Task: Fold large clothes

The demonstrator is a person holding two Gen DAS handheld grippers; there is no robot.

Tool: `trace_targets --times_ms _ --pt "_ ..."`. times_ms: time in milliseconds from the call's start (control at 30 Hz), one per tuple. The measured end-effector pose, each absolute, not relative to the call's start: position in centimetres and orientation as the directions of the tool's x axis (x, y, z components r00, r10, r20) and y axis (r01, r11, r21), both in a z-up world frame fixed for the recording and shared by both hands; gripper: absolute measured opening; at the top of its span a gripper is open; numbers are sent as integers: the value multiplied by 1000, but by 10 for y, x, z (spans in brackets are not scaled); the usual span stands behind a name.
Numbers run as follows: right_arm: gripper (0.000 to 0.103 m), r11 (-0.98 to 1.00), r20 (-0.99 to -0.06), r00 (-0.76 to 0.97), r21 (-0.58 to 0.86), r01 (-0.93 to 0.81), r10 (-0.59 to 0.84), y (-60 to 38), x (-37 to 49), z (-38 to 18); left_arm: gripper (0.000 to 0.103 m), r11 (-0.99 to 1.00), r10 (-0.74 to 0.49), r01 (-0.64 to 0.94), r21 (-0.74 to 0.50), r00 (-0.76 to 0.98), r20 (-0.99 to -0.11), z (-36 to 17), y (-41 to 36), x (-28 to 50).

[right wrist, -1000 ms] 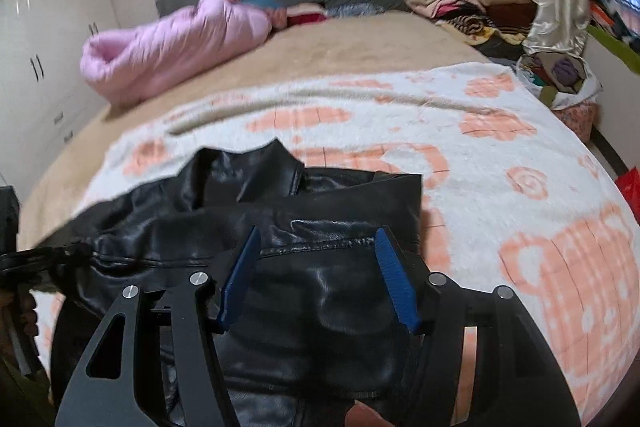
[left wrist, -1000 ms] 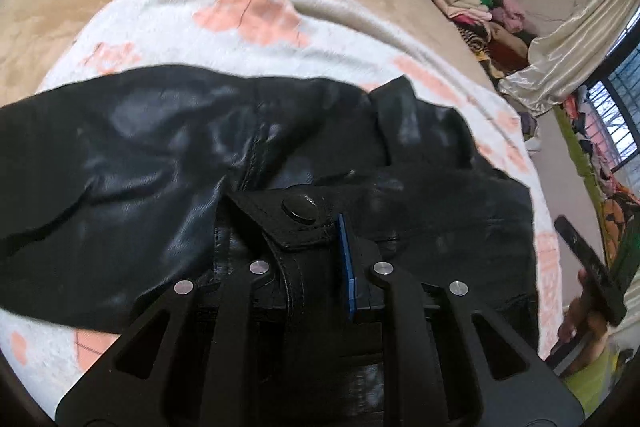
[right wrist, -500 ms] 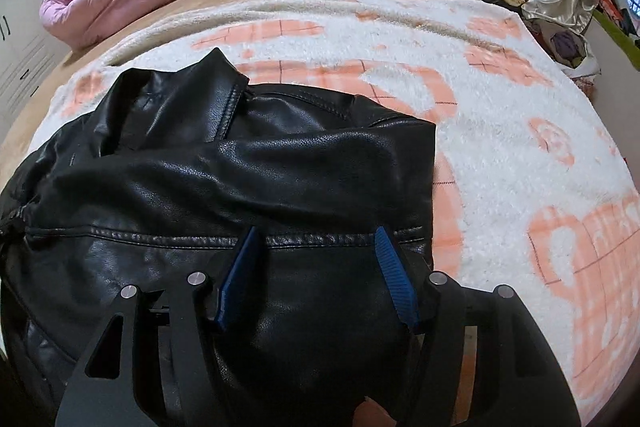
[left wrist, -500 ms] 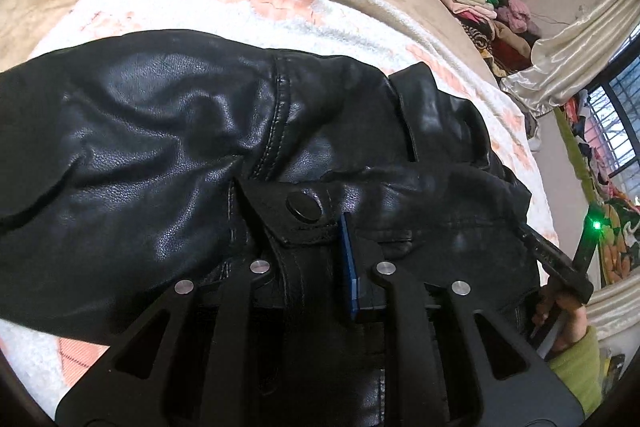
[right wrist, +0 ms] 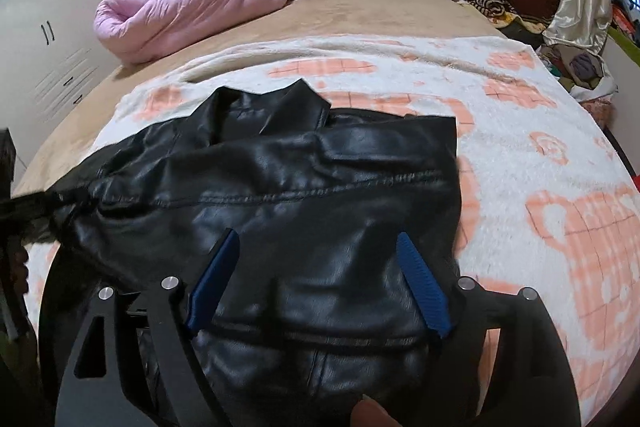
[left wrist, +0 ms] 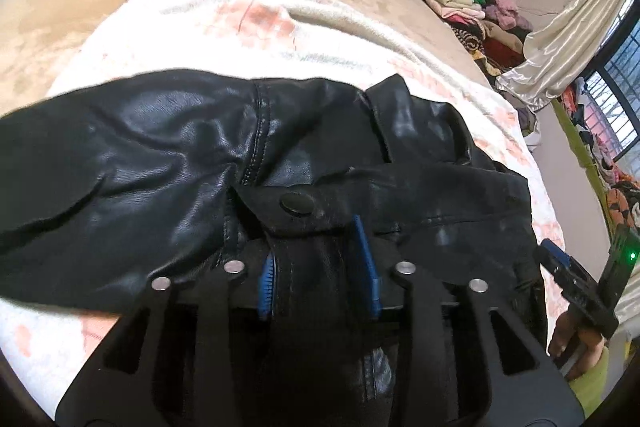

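Now L gripper (left wrist: 320, 263) pinches jacket (left wrist: 168, 163) hem; R gripper (right wrist: 320, 283) agape above

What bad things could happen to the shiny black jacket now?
The leather jacket looks slippery, and the left gripper pinches only a narrow strip near the snap button, so it might slide out. The right gripper is open, with its fingers either side of the jacket and nothing clamped, so that side could sag and spoil the fold. The fluffy blanket underneath might bunch up if the jacket drags.
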State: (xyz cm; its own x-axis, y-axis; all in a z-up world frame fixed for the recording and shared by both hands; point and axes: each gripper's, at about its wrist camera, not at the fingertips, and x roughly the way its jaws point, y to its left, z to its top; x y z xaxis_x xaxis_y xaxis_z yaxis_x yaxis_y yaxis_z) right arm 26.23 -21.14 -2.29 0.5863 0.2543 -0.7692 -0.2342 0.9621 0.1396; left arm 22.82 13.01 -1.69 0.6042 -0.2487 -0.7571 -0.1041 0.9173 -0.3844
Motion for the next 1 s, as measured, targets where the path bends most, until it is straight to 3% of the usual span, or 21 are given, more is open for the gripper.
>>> trace_targets --times_ms 433,567,667,867,1000 --pt "80 966 -777 585 116 -232 234 -207 234 -28 26 975 -100 -80 -206 671 -735 21 96 181" --pt "80 971 -798 564 111 -211 214 -208 237 -35 32 958 -77 -144 -249 704 -706 26 112 180" --pt "80 977 -812 550 111 -184 196 -212 240 -40 33 954 -36 -197 -225 672 -740 22 125 187" --pt "80 979 -840 512 103 -174 180 -212 243 -53 33 959 -182 -54 -277 630 -755 12 93 185" --pt "80 979 -843 506 106 -175 182 -213 242 -61 35 979 -98 -94 -179 553 -827 -23 84 197"
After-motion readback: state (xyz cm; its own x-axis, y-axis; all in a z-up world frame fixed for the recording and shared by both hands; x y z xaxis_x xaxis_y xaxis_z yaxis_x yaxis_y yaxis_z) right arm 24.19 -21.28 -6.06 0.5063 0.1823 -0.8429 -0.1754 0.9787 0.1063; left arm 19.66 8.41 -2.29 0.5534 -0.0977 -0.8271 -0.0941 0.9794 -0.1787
